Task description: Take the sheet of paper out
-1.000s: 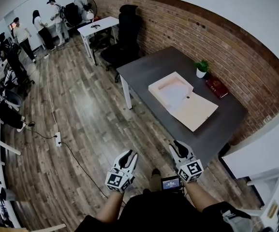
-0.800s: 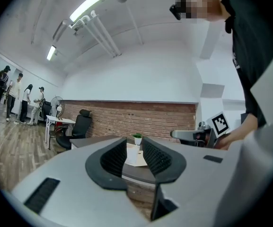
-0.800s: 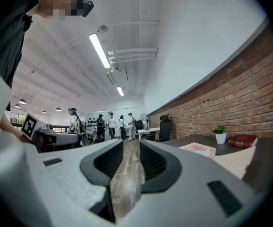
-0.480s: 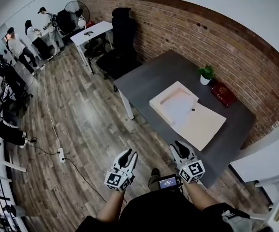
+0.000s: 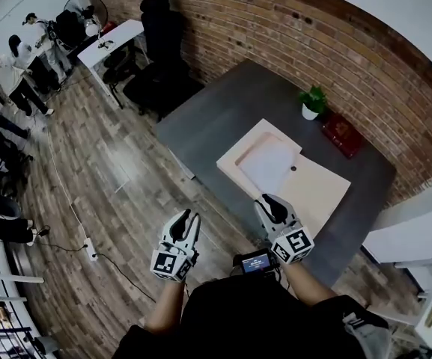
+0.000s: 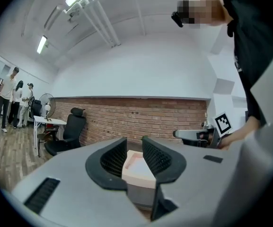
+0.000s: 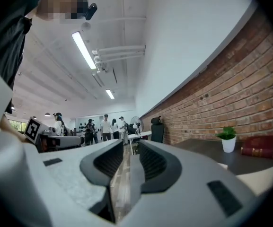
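Observation:
An open cream box (image 5: 234, 154) lies on the dark grey table (image 5: 223, 111), its flat lid (image 5: 317, 193) folded out to the right. A white sheet of paper (image 5: 266, 163) rests inside the box's tray. My right gripper (image 5: 268, 201) hovers over the table's near edge, just short of the box, open by a narrow gap and holding nothing. My left gripper (image 5: 186, 218) hangs over the floor left of the table, also narrowly open and empty. In the left gripper view the box (image 6: 135, 167) shows between the jaws of the left gripper (image 6: 135, 148). The right gripper (image 7: 131, 150) points along the room.
A small potted plant (image 5: 311, 105) and a red book (image 5: 341, 134) stand at the table's far side by the brick wall. A black office chair (image 5: 156, 58) and a white desk (image 5: 111, 40) are beyond the table. Several people (image 5: 6, 77) stand far left.
The table and box have come closer. Both grippers moved forward; the right one now reaches the table's near edge. Jaw gaps look unchanged.

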`<state>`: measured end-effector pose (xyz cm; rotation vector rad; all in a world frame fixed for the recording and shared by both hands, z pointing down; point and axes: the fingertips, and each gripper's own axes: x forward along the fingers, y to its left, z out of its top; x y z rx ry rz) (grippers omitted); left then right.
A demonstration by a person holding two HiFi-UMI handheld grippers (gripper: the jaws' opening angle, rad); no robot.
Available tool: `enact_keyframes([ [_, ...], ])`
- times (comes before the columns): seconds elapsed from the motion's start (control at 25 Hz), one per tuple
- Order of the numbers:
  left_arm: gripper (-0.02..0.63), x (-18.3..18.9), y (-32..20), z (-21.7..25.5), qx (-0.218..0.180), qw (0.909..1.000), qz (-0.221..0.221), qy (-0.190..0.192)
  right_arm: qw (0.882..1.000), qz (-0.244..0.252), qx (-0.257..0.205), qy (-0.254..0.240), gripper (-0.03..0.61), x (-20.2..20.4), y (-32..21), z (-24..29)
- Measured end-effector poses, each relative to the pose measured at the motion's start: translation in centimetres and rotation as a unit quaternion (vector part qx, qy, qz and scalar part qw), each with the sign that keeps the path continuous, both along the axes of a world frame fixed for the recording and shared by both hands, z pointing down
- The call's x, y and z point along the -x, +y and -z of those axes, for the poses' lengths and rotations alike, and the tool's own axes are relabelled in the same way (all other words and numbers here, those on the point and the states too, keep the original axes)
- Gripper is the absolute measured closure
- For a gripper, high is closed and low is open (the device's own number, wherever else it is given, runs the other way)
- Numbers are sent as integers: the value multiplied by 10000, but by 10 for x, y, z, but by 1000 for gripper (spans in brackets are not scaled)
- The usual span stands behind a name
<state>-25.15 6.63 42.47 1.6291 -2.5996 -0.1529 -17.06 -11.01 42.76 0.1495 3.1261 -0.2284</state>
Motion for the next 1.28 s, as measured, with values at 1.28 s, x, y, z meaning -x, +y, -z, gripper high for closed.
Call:
enact_keyframes([
  [1.28, 526, 170, -261, -92, 404, 9310, -3614, 319, 9433, -3070, 588, 1119, 468, 94, -160, -80],
])
